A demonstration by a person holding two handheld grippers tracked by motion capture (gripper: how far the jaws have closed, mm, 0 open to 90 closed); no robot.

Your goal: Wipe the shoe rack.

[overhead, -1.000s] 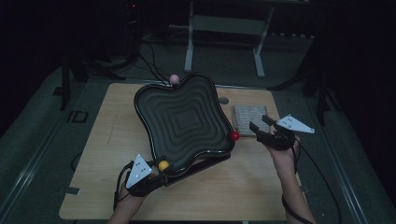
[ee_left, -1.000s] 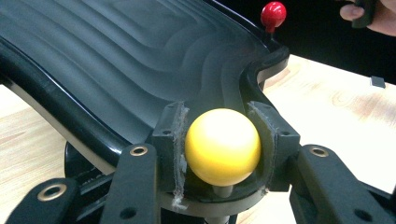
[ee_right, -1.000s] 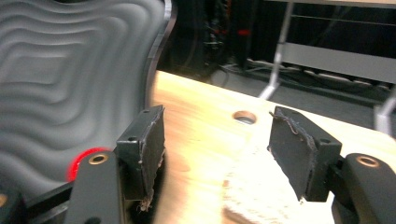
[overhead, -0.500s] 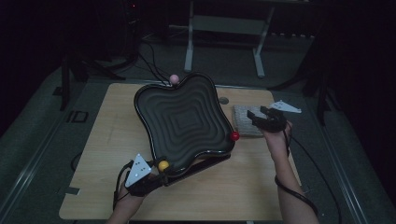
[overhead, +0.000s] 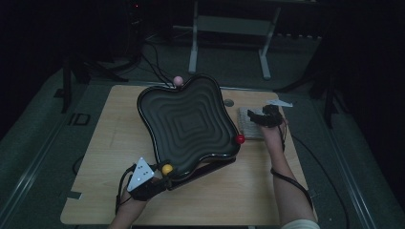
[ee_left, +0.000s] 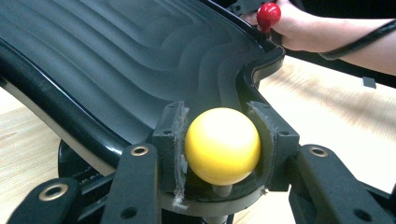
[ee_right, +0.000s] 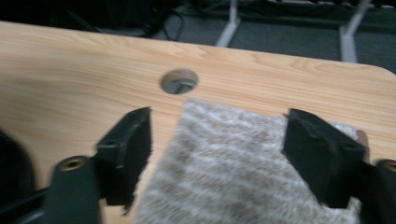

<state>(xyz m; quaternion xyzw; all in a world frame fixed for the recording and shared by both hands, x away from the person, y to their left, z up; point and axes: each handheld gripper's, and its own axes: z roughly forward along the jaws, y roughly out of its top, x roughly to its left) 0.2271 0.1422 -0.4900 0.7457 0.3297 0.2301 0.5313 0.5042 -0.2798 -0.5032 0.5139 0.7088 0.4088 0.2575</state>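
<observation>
A black wavy tray (overhead: pixel 191 121) sits tilted on a stand on the wooden table (overhead: pixel 114 143). Its rim carries a pink knob (overhead: pixel 177 80) at the far edge, a red knob (overhead: pixel 239 139) on the right and a yellow knob (overhead: pixel 166 169) at the near left. My left gripper (overhead: pixel 160 180) is shut on the yellow knob (ee_left: pixel 222 145), pads pressing on both of its sides (ee_left: pixel 222 140). My right gripper (overhead: pixel 254 117) hovers over a grey fuzzy cloth (overhead: pixel 248 126). Its jaws have just been opening and stand wide (ee_right: pixel 217 140), with the cloth (ee_right: pixel 233 177) beneath them and nothing gripped.
A round cable hole (ee_right: pixel 179 81) lies in the table just beyond the cloth. The red knob (ee_left: pixel 268 14) and the person's right hand (ee_left: pixel 299 30) appear past the tray's far corner. Metal stand legs (overhead: pixel 229 43) and cables lie on the floor behind the table.
My right gripper has left the spot beside the red knob and moved away from the person to above the grey cloth. The left gripper and tray have kept still.
</observation>
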